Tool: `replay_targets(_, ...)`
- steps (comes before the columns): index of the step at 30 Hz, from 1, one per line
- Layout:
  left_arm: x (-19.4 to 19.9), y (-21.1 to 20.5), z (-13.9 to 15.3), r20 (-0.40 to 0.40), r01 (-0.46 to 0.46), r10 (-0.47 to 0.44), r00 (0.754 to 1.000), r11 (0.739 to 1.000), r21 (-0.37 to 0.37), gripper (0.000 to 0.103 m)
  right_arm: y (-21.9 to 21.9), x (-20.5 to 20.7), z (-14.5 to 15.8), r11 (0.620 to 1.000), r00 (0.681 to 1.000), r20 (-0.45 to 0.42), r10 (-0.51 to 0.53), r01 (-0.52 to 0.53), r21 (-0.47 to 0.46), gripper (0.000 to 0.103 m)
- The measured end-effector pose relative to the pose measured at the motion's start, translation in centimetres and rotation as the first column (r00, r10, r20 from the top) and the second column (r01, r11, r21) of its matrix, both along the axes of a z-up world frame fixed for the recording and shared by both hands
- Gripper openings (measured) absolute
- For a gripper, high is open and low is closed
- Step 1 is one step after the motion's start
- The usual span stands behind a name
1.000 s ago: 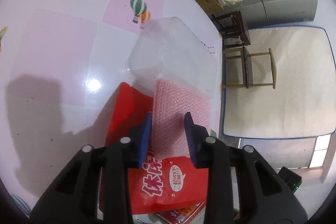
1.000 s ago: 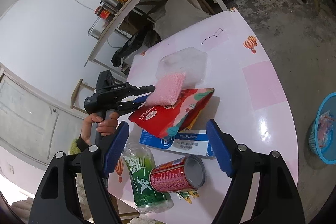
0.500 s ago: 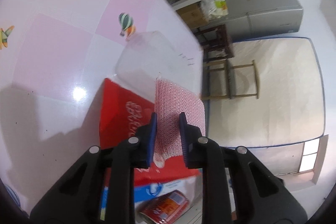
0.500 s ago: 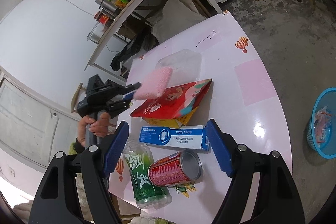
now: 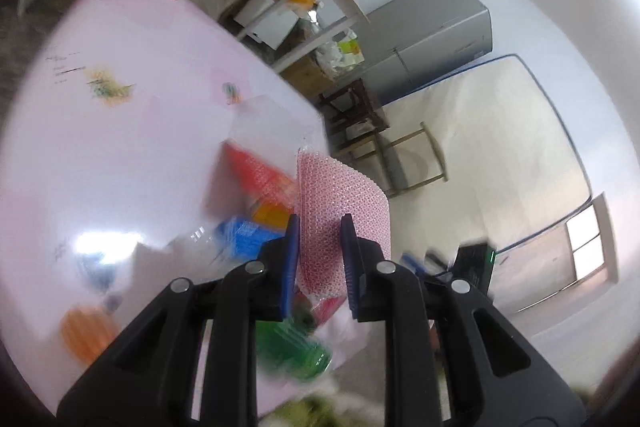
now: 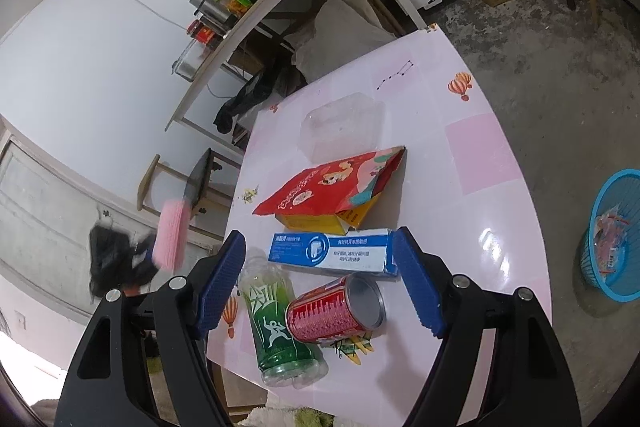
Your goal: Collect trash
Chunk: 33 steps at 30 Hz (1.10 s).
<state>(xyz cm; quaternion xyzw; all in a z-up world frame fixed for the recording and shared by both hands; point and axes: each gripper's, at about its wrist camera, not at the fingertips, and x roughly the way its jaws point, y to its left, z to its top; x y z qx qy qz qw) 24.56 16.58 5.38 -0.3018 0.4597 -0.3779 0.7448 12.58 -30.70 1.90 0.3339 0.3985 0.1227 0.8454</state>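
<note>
Between left gripper (image 5: 319,255) jaws | pink bubble wrap (image 5: 340,211), dimpled, curved sheet

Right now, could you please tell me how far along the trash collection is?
Done: the blue basket on the floor already holds some wrappers. In hand: the left hand-held gripper has closed on the pink bubble wrap, held off the table. Left: the clear box, red bag, toothpaste box, red can and green bottle. The right hand-held gripper is open.

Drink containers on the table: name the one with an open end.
The red can, lying on its side with its open end facing the blue toothpaste box. The green bottle beside it shows no open mouth.
</note>
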Motion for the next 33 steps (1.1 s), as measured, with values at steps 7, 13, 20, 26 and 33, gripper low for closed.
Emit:
replay_targets(7, -8.0, 6.7, -7.1, -0.164, -0.105, 0.118, 0.979, 0.991, 0.088, 0.019, 2.5, 0.5, -1.1, 0.998, 0.998, -0.018, 0.06, -0.06, 0.014, 0.074)
replay_targets(13, -11.4, 8.6, -13.4, -0.26, -0.429, 0.44, 0.86, 0.898, 0.099, 0.021, 5.2, 0.4, -1.8, 0.993, 0.992, -0.046, 0.115, -0.115, 0.011, 0.074)
replay_targets(20, -14.8, 5.1, -13.7, -0.252, -0.422, 0.443, 0.86, 0.896, 0.134, 0.042, 5.8, -0.1, -1.6, 0.992, 0.991, -0.045, 0.123, -0.123, -0.003, 0.074)
replay_targets(26, -16.2, 3.3, -11.1, -0.082, -0.281, 0.31, 0.947, 0.925, 0.255, 0.065, 5.7, 0.0, -2.1, 0.993, 0.991, -0.057, 0.122, -0.122, 0.002, 0.074)
replay_targets(33, -14.6, 3.4, -7.3, 0.241, -0.253, 0.162, 0.957, 0.872, 0.418, 0.084, 5.7, -0.1, -2.5, 0.993, 0.991, -0.058, 0.119, -0.119, 0.011, 0.074)
